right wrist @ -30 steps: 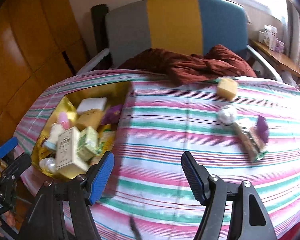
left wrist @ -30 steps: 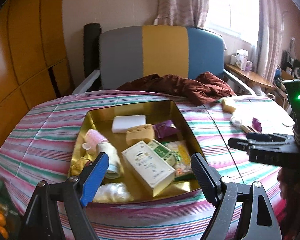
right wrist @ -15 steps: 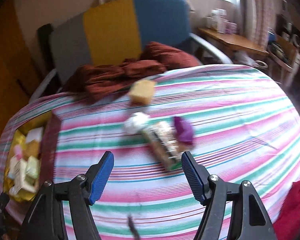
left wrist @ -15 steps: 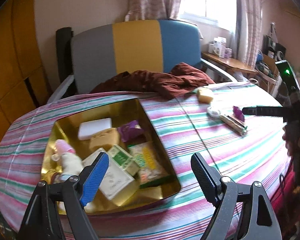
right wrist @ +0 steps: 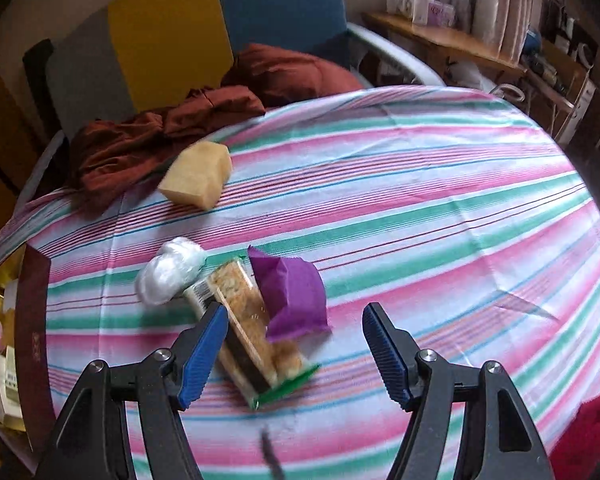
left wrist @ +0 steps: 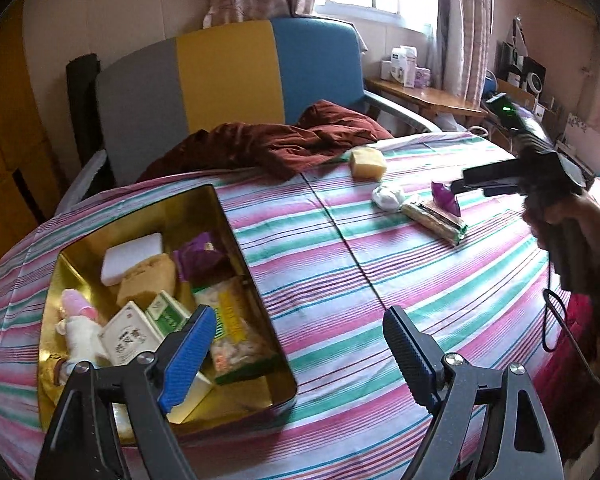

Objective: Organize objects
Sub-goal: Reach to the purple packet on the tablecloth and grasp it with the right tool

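1. My right jaws (right wrist: 290, 354) stand apart, empty, above the striped surface (right wrist: 440, 216)
2. Between their tips lie the cracker pack (right wrist: 246, 328) and purple pouch (right wrist: 292, 296), touching
3. My left jaws (left wrist: 296, 354) gape, empty, beside the gold tin (left wrist: 256, 280) of packets
4. Farther off: white wad (right wrist: 172, 270), yellow sponge (right wrist: 198, 176), maroon cloth (right wrist: 148, 140)

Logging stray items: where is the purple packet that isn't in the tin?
The purple packet lies on the striped cloth, overlapping the long snack pack, right of the white wad, just ahead of the right gripper.
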